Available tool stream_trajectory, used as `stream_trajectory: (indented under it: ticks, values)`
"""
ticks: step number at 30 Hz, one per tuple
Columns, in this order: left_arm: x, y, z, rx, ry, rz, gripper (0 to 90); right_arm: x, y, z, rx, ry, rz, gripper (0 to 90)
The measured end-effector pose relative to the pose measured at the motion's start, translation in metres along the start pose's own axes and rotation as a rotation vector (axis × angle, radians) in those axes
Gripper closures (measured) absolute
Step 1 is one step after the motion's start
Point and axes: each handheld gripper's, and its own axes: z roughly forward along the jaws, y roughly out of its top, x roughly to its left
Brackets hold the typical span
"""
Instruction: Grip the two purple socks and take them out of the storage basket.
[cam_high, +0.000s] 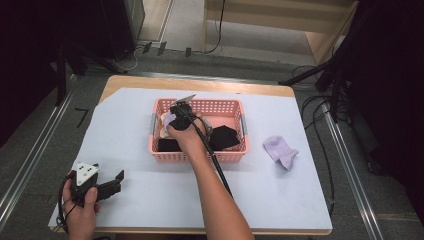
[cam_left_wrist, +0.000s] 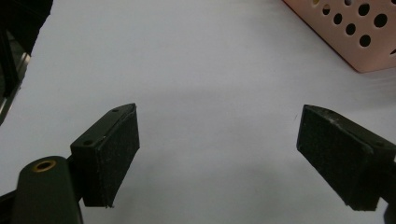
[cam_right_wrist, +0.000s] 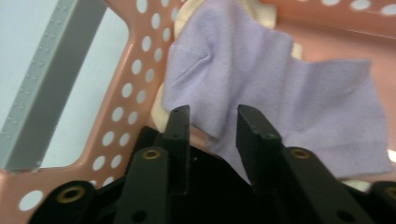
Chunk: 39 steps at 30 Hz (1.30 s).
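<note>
On the desk (cam_high: 150, 85), covered w/ a white sheet (cam_high: 165, 200), a pink basket (cam_high: 200, 156) stands near the middle. The right gripper (cam_right_wrist: 214, 122) is inside the basket at its left end, next to the grey handle (cam_right_wrist: 44, 88); its jaws are nearly together w/ a fold of a lilac sock (cam_right_wrist: 280, 88) between them, touching the cloth, but I cannot tell if they really pinch it. Under this sock lie a cream cloth (cam_right_wrist: 198, 9) and black cloth (cam_high: 225, 136). A second lilac sock (cam_high: 280, 150) lies on the sheet just right of the basket, apart from it. The left gripper (cam_high: 107, 186) rests low at the front left of the sheet, well apart from the basket, jaws spread wide, nothing between them.
</note>
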Motion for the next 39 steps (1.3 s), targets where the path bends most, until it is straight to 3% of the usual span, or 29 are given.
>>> stream_trajectory:
  ticks: [2, 4, 6, 9, 11, 14, 18, 20, 22, 25, 27, 28, 31, 36, 38, 39]
  values:
    - [0.0, 0.0, 0.0, 0.0, 0.001, -0.002, 14.3, 0.0, 0.0, 0.001, 0.024, 0.028, -0.002, 83.6]
    - [0.0, 0.0, 0.0, -0.002, 0.002, -0.003, 14.4, -0.005, 0.0, 0.001, 0.045, 0.076, 0.005, 88.6]
    - [0.0, 0.0, 0.0, -0.002, 0.001, -0.003, 14.4, -0.009, -0.001, -0.002, 0.031, 0.058, -0.001, 88.9]
    - [0.0, 0.0, 0.0, -0.002, 0.001, -0.005, 14.3, -0.019, -0.002, -0.013, -0.028, 0.05, 0.028, 89.2]
    - [0.0, 0.0, 0.0, -0.002, 0.002, -0.005, 14.3, -0.029, -0.002, -0.02, -0.062, 0.006, 0.058, 89.2]
    - [0.0, 0.0, 0.0, 0.0, 0.0, -0.004, 14.3, -0.05, -0.003, -0.028, -0.086, -0.106, 0.119, 89.2]
    - [0.0, 0.0, 0.0, 0.001, 0.001, -0.001, 14.3, -0.071, -0.006, -0.031, -0.073, -0.213, 0.148, 88.8]
    - [0.0, 0.0, 0.0, 0.004, 0.001, 0.0, 14.3, -0.078, -0.008, -0.033, -0.075, -0.23, 0.168, 83.8]
    - [0.0, 0.0, 0.0, -0.001, 0.003, 0.0, 14.3, -0.081, -0.009, -0.038, -0.143, -0.217, 0.173, 65.8]
    - [0.0, 0.0, 0.0, 0.003, 0.005, 0.0, 14.3, -0.073, -0.008, -0.044, -0.264, -0.129, 0.118, 50.3]
    - [0.0, 0.0, 0.0, 0.002, 0.004, 0.001, 14.4, -0.066, -0.007, -0.04, -0.287, -0.125, 0.079, 45.1]
    - [0.0, 0.0, 0.0, -0.003, 0.005, 0.001, 14.3, -0.063, -0.006, -0.034, -0.277, -0.139, 0.031, 41.9]
    - [0.0, 0.0, 0.0, -0.004, 0.003, -0.004, 14.3, -0.062, -0.005, -0.018, -0.21, -0.16, -0.021, 38.4]
    - [0.0, 0.0, 0.0, -0.007, 0.002, -0.001, 14.3, -0.069, -0.007, 0.007, -0.091, -0.234, -0.059, 37.3]
    - [0.0, 0.0, 0.0, -0.003, 0.003, -0.001, 14.3, -0.072, -0.007, 0.011, -0.079, -0.22, -0.048, 40.4]
    - [0.0, 0.0, 0.0, -0.003, 0.003, -0.001, 14.3, -0.073, -0.007, 0.011, -0.083, -0.213, -0.035, 46.4]
